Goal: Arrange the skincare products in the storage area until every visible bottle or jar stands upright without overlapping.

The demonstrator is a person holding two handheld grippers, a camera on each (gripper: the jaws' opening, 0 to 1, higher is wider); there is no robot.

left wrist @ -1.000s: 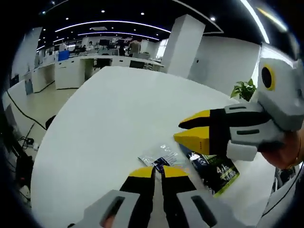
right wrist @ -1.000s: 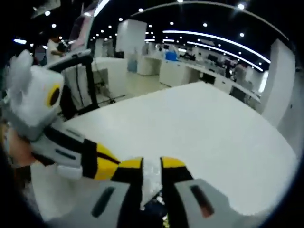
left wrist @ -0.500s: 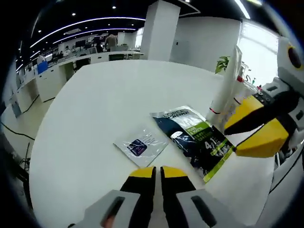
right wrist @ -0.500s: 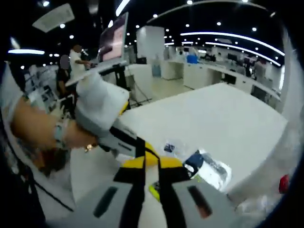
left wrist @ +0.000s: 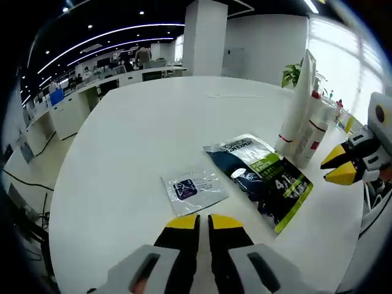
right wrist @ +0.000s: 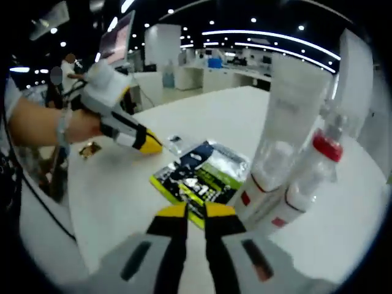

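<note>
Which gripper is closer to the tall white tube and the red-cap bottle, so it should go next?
Probably the right gripper. In its view the white tube and red-cap bottle stand just ahead. The left gripper points at the small sachet, farther from the bottles.

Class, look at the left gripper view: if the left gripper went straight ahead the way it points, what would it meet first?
Probably the small clear sachet lying flat on the white table, just beyond the left gripper and its closed fingers. Depth is hard to judge here.

Dark pouch with green stripe; red-capped white bottle.
</note>
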